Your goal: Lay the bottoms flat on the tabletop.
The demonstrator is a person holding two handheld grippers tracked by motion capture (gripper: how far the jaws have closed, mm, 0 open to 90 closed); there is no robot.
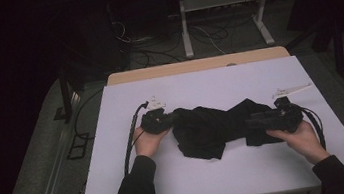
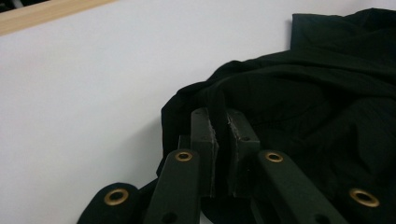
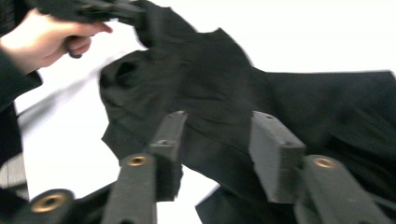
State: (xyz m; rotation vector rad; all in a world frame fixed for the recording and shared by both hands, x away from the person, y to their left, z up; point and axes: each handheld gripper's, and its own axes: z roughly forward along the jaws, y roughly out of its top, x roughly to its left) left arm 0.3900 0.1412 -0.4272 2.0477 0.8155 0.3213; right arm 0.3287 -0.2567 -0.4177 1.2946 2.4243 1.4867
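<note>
Two claws work a crumpled black garment (image 1: 212, 128) lying mid-worktop (image 1: 211, 182). The left claw (image 2: 219, 135) pinches a fold at its left end; the right claw (image 3: 219, 140) hangs spread apart over the right end.

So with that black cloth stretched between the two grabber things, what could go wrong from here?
1. The left gripper pinches just a thin fold of the black cloth; a tug could pull it free.
2. The right gripper has its jaws apart with cloth lying between them, unclamped, so that end may sag or drop back in a heap.
3. The cloth is bunched and creased on the white table, so hidden layers might get grabbed together.
</note>
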